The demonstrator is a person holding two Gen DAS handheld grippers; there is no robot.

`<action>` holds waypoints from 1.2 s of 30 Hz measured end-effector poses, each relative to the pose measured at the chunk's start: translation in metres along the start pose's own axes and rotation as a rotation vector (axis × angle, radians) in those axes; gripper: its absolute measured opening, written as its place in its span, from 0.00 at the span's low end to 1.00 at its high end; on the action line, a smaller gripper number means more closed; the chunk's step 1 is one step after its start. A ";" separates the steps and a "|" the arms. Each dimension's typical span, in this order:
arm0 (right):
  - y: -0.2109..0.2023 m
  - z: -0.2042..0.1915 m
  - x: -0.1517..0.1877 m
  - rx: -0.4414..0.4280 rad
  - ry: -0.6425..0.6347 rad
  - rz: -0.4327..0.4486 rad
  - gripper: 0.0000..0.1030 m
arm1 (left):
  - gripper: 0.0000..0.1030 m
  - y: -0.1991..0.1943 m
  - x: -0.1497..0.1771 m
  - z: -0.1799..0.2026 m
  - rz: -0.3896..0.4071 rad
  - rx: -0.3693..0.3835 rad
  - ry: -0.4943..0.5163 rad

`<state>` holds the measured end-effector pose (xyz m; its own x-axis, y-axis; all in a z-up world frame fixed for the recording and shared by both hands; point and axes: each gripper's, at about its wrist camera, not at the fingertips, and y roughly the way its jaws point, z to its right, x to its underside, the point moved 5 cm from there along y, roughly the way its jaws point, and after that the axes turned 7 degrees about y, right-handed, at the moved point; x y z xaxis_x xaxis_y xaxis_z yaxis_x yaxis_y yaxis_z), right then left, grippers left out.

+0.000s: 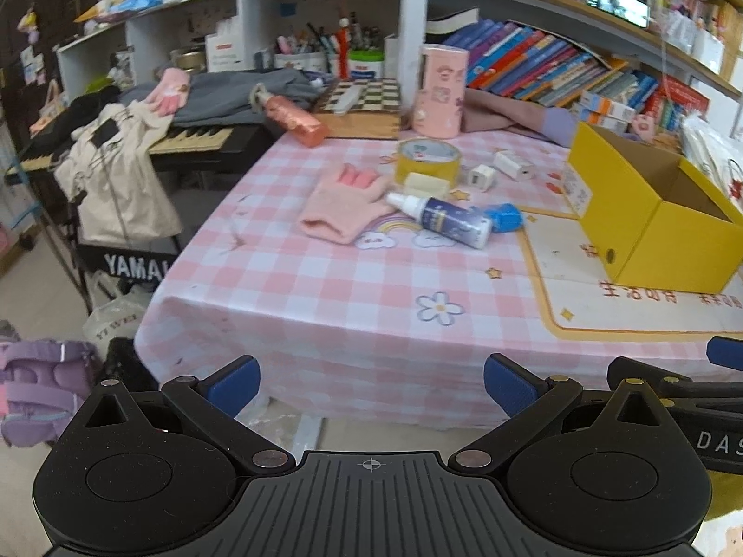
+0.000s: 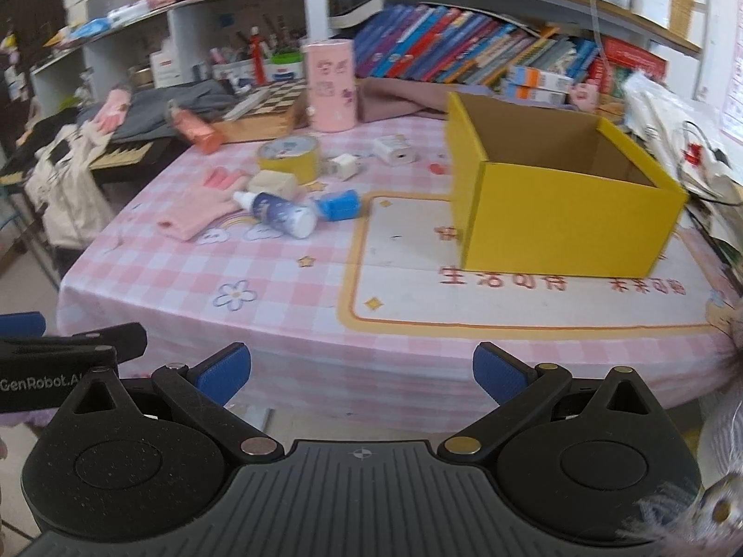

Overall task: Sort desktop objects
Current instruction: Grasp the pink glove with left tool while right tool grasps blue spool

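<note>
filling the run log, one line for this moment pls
left gripper open | right gripper open | both off table | yellow box empty

On the black stand under the keyboard [image 1: 195, 141] to my left I can read "YAMA" [image 1: 134, 265] in white letters, the rest cut off by the cloth, and a white plastic bag [image 1: 116, 320] on the floor beside it shows "YIWEI", though I am not certain of it. My left tool [image 2: 69, 362] carries "GenRobot.AI" in white on its black side, seen from my right wrist, and my right tool [image 1: 696, 399] shows "DAS" at the edge of the left wrist view. The cream mat [image 2: 511, 297] on the worktop has red Chinese characters printed in front of the yellow box [image 2: 557, 218], but they are too blurred for me to read.
</note>
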<state>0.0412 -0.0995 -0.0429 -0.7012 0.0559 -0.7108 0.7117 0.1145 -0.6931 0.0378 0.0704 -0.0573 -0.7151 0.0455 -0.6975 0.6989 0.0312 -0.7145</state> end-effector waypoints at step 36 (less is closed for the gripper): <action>0.147 -0.037 -0.094 -0.176 -0.159 -0.070 0.84 | 0.99 0.120 -0.104 -0.032 -0.032 -0.084 -0.074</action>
<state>0.2106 -0.0508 -0.0734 -0.7229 -0.1138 -0.6815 0.6335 0.2843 -0.7196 0.1963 0.1014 -0.0686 -0.7335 -0.0304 -0.6790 0.6721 0.1155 -0.7314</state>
